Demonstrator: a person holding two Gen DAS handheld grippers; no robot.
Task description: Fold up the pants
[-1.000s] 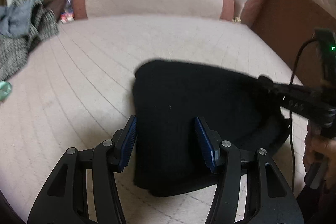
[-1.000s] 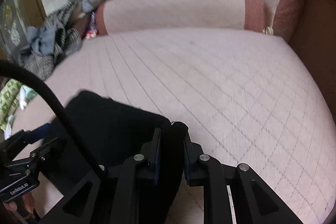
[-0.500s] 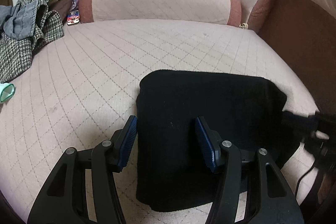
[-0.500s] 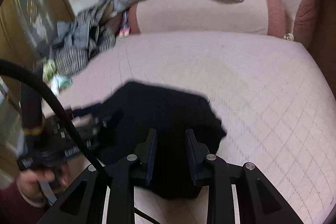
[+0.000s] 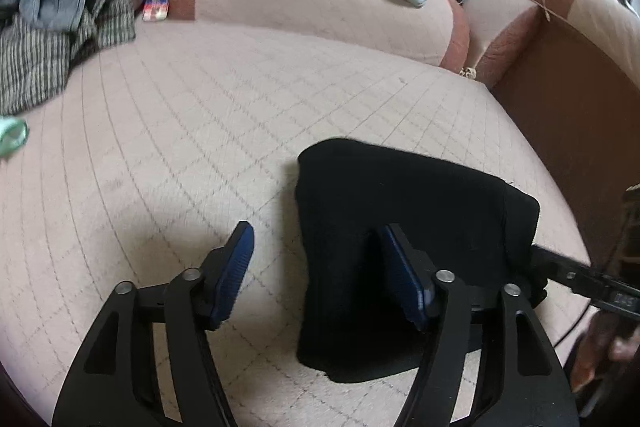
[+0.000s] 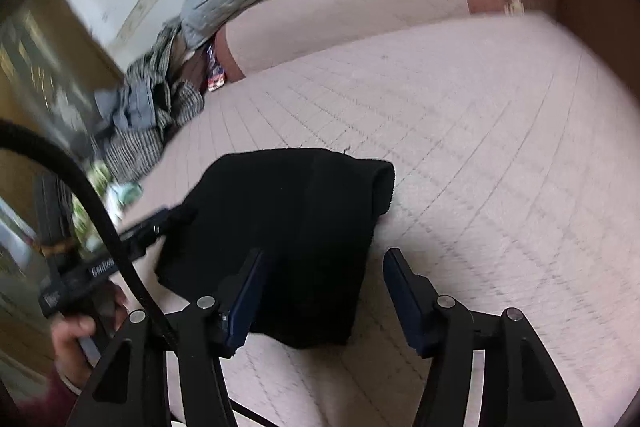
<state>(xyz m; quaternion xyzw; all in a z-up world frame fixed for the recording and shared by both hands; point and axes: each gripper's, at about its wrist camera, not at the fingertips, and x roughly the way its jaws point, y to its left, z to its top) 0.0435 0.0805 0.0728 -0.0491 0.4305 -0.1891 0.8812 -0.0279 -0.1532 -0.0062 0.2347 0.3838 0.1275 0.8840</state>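
Much of the right-wrist view is smeared by motion blur. Folded black pants (image 5: 400,235) lie on the pink quilted couch seat (image 5: 200,131). Both grippers are angled downward, jaws just opened: the left gripper (image 5: 316,267) straddles the pants' left edge, the right gripper (image 6: 324,287) the right edge, nothing pinched.

The left black two-finger gripper (image 5: 316,267) has ribbed blue pads (image 5: 239,259) and silver pivot screws (image 5: 190,272). The right black gripper (image 6: 324,291) matches it, with a thick black cable (image 6: 100,215) at its left. A dark red sleeve (image 6: 48,407) shows near left.
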